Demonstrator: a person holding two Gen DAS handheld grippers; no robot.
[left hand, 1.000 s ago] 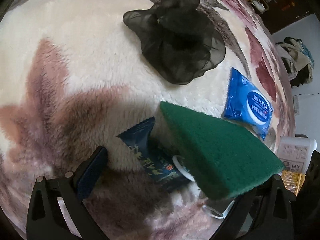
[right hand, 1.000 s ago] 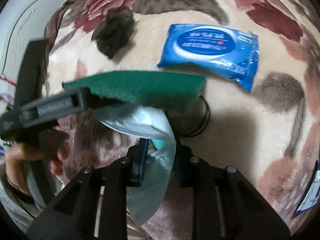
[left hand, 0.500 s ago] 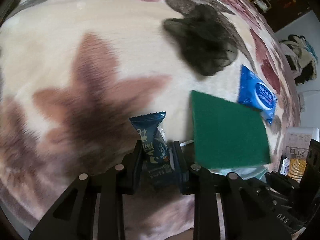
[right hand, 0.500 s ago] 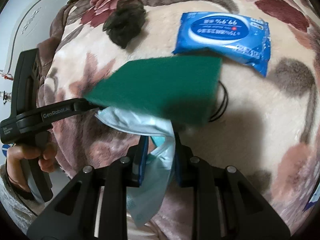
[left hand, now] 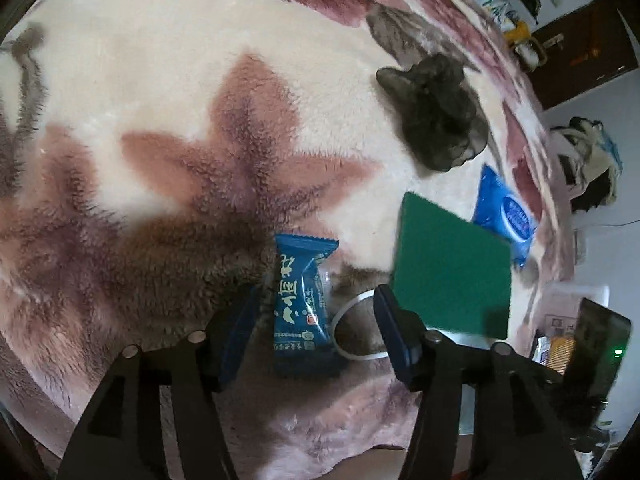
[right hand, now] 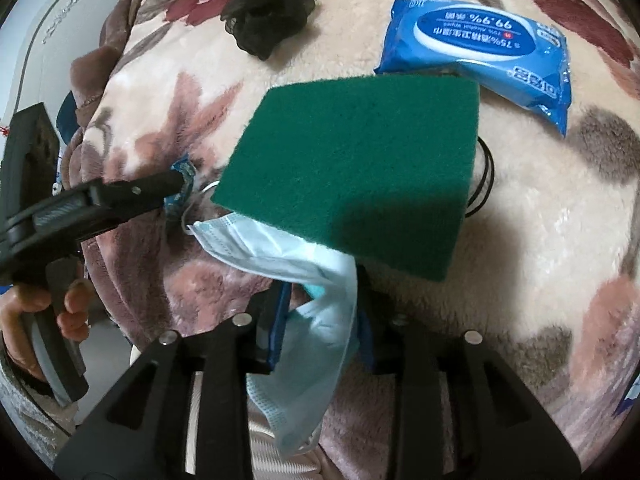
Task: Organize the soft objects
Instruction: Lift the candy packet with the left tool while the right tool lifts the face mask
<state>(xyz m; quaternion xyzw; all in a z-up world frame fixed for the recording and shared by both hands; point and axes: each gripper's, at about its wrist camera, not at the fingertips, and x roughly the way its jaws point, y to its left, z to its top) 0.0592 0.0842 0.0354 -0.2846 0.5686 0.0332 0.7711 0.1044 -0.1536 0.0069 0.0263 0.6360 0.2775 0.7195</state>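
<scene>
Blanket (left hand: 168,92), plush w/ a flower print, carries everything. Step in hand, I judge: laying the small soft things out in a group on it. Green scrub pad (right hand: 352,168) rides on the face mask (right hand: 316,320), raised off the blanket. My right gripper (right hand: 320,320) has just been easing apart; the mask hangs between its fingers, which look slack now, not pressing. Wipes pack (right hand: 480,52), bright blue, lies flat just beyond the pad; black mesh scrunchie (left hand: 436,116) sits farther off, crumpled. My left gripper (left hand: 316,324) has closed, then spread again; the dark blue snack packet (left hand: 300,300) lies between its fingers, gaps both sides, so not pinched. Next, prob.: lift left clear w/o dragging the packet, then let mask + pad settle beside it. Mask is thin, pale blue, limp; pad stiff, flat, fuzzy.
</scene>
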